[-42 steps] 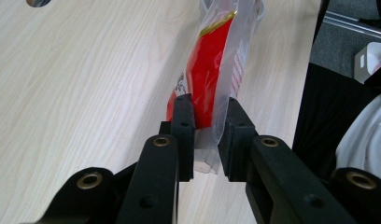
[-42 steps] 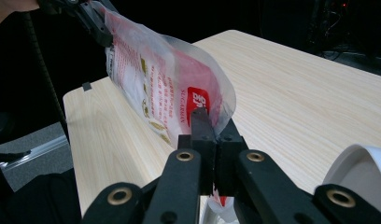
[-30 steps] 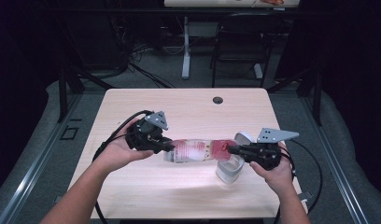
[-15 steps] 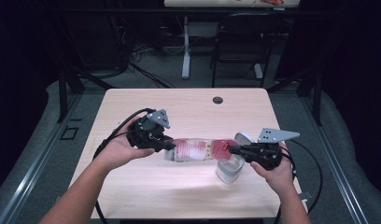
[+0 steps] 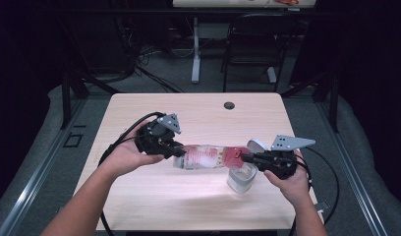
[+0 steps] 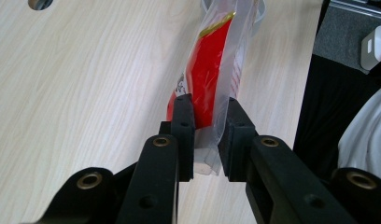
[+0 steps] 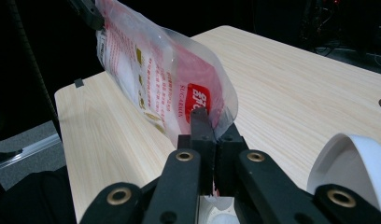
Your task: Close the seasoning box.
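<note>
Above the pale wooden bench (image 5: pixel 154 196), left gripper (image 5: pixel 175 149) and right gripper (image 5: pixel 245 158) each clamp the red-printed plastic pouch (image 5: pixel 208 157) over a dark-floored room.

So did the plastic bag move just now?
No. In the high view the plastic bag hangs in the same spot below the table's round hole, stretched between the left hand-held gripper and the right hand-held gripper.

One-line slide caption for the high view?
Both grippers, left and right, hold a red-and-clear bag stretched between them above a white cup.
</note>
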A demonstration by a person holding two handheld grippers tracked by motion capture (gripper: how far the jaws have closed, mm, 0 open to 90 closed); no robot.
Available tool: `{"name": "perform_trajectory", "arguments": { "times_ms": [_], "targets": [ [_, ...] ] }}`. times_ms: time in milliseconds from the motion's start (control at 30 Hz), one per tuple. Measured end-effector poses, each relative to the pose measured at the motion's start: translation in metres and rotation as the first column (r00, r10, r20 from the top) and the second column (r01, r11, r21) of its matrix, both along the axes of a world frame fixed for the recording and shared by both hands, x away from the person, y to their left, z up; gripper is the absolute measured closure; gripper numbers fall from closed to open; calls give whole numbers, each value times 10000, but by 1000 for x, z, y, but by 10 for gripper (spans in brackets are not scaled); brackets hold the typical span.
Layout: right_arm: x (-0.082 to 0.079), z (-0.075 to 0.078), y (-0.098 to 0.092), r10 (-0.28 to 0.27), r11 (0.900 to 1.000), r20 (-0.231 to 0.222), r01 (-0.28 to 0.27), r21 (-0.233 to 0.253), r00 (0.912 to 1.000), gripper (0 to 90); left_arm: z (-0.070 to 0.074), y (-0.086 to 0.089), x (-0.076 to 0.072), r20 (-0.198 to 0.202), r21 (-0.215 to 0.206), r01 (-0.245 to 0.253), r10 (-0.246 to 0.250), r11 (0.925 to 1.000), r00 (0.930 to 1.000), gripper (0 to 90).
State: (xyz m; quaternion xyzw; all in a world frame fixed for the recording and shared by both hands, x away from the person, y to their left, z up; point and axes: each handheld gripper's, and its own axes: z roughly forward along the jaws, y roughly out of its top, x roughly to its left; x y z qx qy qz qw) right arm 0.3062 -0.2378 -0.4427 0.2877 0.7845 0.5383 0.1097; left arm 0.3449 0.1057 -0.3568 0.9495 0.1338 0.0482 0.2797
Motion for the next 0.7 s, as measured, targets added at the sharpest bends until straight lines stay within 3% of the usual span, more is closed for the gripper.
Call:
{"name": "perform_trajectory", "arguments": {
  "times_ms": [700],
  "targets": [
    [1,-1,-3,-81,9999,-54,80,-62,10000,889,6,-6,2,-1,99,77,-77,9999,10000,780]
  ]
}}
